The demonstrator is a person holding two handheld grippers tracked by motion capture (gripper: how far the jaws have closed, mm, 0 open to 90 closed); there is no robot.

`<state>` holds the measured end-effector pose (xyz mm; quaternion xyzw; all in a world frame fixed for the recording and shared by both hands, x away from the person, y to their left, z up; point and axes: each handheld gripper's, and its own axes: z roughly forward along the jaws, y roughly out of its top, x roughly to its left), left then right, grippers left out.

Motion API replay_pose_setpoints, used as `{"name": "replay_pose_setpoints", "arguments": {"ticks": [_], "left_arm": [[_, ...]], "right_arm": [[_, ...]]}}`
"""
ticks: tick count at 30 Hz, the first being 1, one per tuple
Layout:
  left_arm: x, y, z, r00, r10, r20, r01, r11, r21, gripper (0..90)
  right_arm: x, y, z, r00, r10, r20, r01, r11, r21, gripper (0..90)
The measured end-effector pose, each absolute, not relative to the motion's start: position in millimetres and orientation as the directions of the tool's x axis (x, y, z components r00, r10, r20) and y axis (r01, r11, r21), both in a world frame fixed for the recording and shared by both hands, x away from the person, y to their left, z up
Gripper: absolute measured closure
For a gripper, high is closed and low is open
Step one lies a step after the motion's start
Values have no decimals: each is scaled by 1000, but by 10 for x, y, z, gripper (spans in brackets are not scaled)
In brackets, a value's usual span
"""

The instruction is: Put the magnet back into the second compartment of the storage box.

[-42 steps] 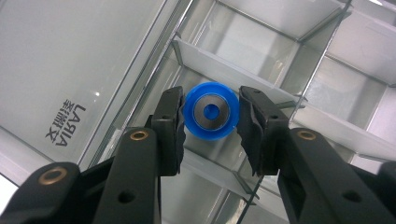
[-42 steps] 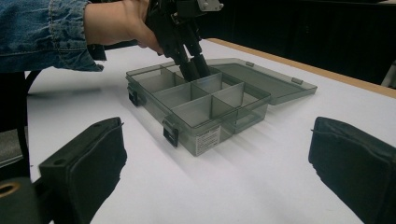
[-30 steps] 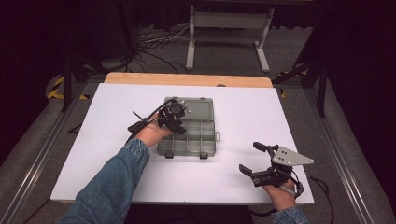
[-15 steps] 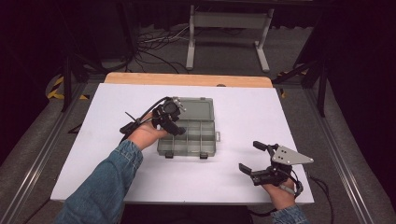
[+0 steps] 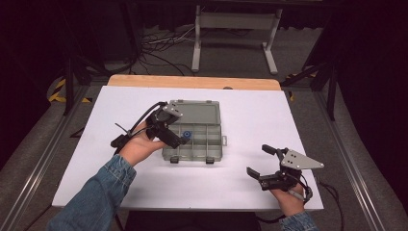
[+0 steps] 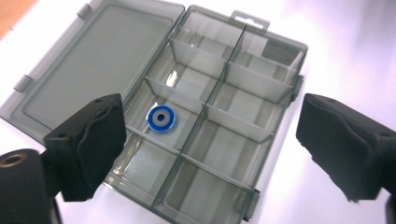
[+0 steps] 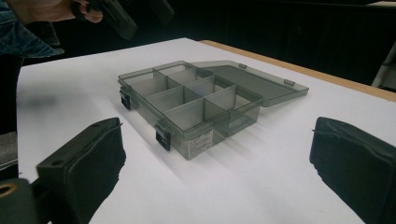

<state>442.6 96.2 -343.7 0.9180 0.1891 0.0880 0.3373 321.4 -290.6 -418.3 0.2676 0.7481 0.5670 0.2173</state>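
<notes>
blue ring (image 6: 161,118) in one compartment of open organizer box (image 6: 243,140)

High view looks down; both gripper views share the organizer box (image 6: 196,126).

A white bench (image 5: 298,120) with a pale wooden strip (image 5: 192,82) along its far edge is seen from above. It is flanked by grey floor (image 5: 380,159) and metal rails (image 5: 353,163). Beyond it, a light grey metal stand (image 5: 234,29) is set on the floor among dark cables (image 5: 154,45). Yellow-and-black tape (image 5: 60,91) is seen at the left. The surroundings are left in darkness.
</notes>
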Motion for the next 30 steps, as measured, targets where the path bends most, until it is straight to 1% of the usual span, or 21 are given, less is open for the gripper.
{"name": "replay_pose_setpoints", "arguments": {"ticks": [7,13,16,17,20,26,27,29,30], "left_arm": [[4238,1115,-3370,909,415,42,266,-654,708,51],[4023,1261,-3379,894,444,67,244,-605,758,36],[3939,1346,-3413,888,455,66,238,-577,782,29],[3902,1403,-3438,883,466,53,243,-552,798,27],[3869,1457,-3461,879,474,49,241,-533,811,24],[3721,1717,-3585,862,503,69,197,-456,868,22],[3721,1717,-3585,862,503,69,197,-456,868,22],[3691,1813,-3639,855,515,54,197,-420,886,22],[3673,1851,-3662,847,528,63,190,-411,892,22]], "right_arm": [[3211,-2918,-4182,-758,652,-19,157,211,965,28],[3204,-2922,-4187,-756,654,-17,156,206,966,27],[3201,-2920,-4189,-756,654,-18,154,205,967,27],[3197,-2919,-4189,-757,653,-19,153,206,967,27],[3195,-2920,-4191,-756,654,-19,152,204,967,27],[3194,-2931,-4198,-752,658,-24,147,203,968,24],[3194,-2932,-4199,-752,659,-26,146,205,968,22],[3193,-2932,-4201,-750,661,-30,143,205,968,19],[3193,-2932,-4201,-750,661,-30,143,205,968,19]]}}
